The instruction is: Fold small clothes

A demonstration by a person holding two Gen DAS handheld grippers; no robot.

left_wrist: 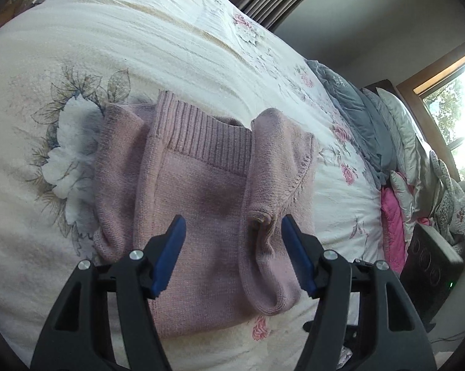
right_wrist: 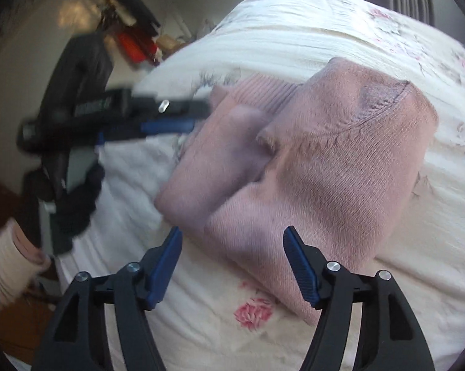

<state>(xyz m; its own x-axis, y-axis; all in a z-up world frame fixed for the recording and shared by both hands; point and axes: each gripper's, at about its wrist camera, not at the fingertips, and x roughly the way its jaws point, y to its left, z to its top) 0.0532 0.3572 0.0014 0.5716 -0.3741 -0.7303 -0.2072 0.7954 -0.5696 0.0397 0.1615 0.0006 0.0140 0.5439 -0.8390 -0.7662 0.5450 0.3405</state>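
The floral bedspread (left_wrist: 177, 40) lies bare on the far side of the folded pink sweater (left_wrist: 201, 185) and along its near edge, giving open surface for approach. Stacked pillows (left_wrist: 396, 142) and a dark box-shaped device (left_wrist: 430, 266) crowd the bed's right side in the left wrist view. In the right wrist view, the left gripper (right_wrist: 170, 125) reaches in over the sweater's left edge, occupying that side.

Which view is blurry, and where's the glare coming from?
Right wrist view: motion-smeared, worst on the left claw and the pink sweater. Left wrist view: sharp, sweater crisp, with blown-out glare at the window; both curve at the edges.
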